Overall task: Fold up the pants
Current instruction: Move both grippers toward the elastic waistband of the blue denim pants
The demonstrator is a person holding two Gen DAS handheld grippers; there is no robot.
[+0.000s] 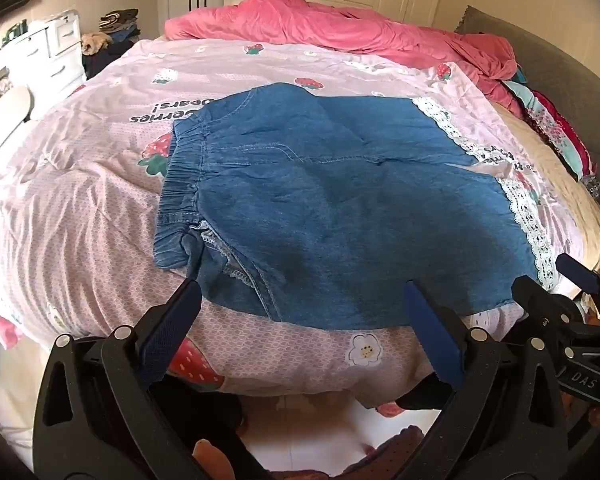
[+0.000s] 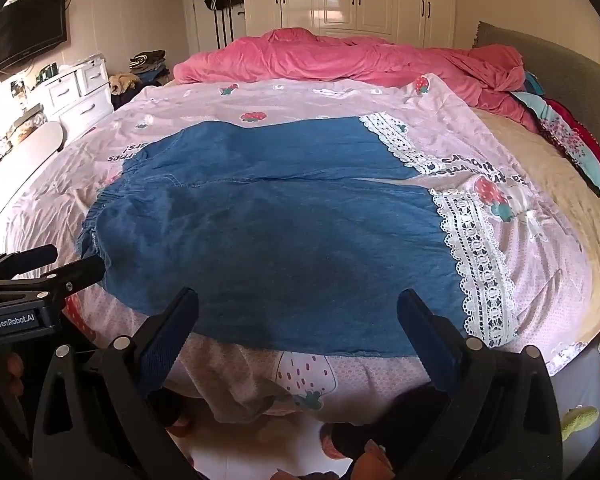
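Item: blue denim pants with white lace cuffs [image 1: 320, 200], lying spread flat on the pink strawberry-print quilt [image 1: 80, 200], both legs side by side. No fold visible; all folding remains. Left gripper [image 1: 300, 300] and right gripper [image 2: 298, 308]: jaws spread, holding nothing, at the near edge.

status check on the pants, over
Left gripper and right gripper open, empty, at near bed edge. Denim pants flat on strawberry quilt, unfolded. Nothing in the way.
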